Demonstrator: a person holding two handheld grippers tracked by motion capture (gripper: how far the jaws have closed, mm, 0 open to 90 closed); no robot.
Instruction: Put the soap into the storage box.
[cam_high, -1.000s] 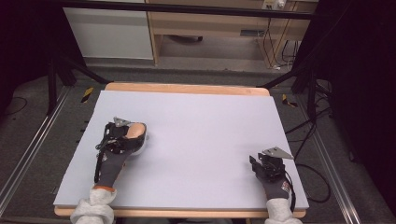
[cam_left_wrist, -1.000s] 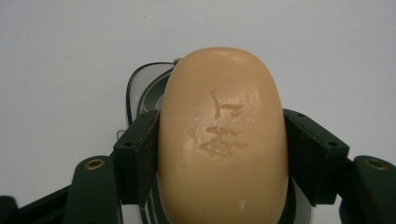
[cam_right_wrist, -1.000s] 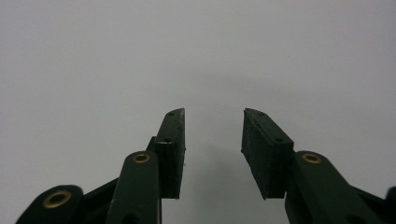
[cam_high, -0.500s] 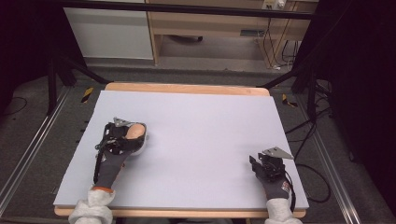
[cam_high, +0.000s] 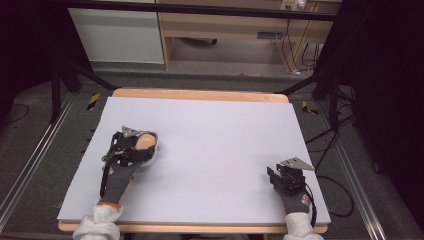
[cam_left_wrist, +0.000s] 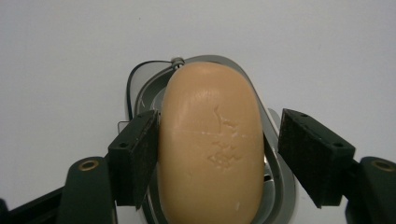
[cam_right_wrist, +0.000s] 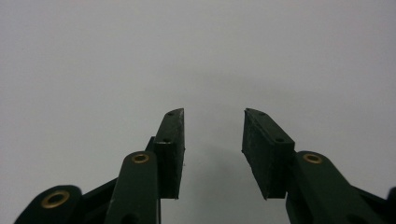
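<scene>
Left gripper (cam_left_wrist: 219, 154) over pale grey table surface (cam_left_wrist: 65, 51). Two black jaws rise from bottom, spread apart. Between them: tan oval soap bar (cam_left_wrist: 212, 144), long axis running away from camera, surface scuffed and dented near middle. Left-hand jaw pad touches soap's side; right-hand jaw pad stands off, narrow gap between pad and soap. Soap lies in silvery metal dish (cam_left_wrist: 144, 88), rim curving round far end beyond jaw tips. Dish sits on table.

Pale table (cam_high: 215, 150); cabinets (cam_high: 117, 35) behind.
</scene>
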